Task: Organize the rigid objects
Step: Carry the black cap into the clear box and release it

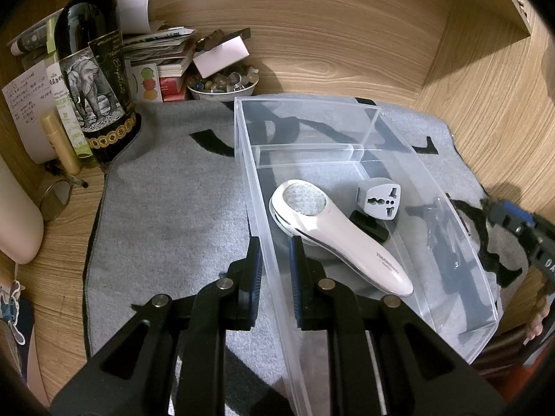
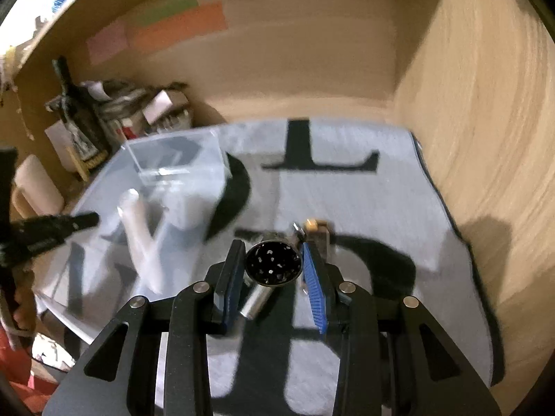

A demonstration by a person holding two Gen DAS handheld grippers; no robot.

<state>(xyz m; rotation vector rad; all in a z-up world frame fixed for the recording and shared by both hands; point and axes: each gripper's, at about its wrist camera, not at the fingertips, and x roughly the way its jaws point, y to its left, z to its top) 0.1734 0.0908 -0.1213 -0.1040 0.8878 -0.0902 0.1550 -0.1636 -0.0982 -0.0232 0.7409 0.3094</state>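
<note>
Disc [image 2: 272, 265] – black, round, dotted with small holes, a silver stem [image 2: 256, 300] hanging under it – clamped between the pads of the right gripper [image 2: 271, 248], jaws drawn in narrow and pressing its rim on both sides. Held over the grey mat [image 2: 364, 201], apparently just clear of it, well right of the bin [image 1: 249, 173]. Small tan item [image 2: 317, 228] lying on the mat just behind the right pad; too blurred to name.

Bin pinned by the left gripper [image 1: 274, 241], jaws all but shut on the near stretch of its left wall, one pad inside and one outside. Already inside: a white handset [image 1: 340, 242] lying diagonally and an adapter [image 1: 380, 201] beside its head, with a dark piece between them that could not be made out. Two small compartments at the far end looked empty.

Step in hand, most likely: carrying the disc into the bin. Best done by lifting high enough for the stem to pass over the right wall, keeping the grip firm on that round rim – prone to slipping – and lowering into the free floor near the bin's close end, clear of the handset. Left grip best kept steady throughout, so the light bin would not slide.
</note>
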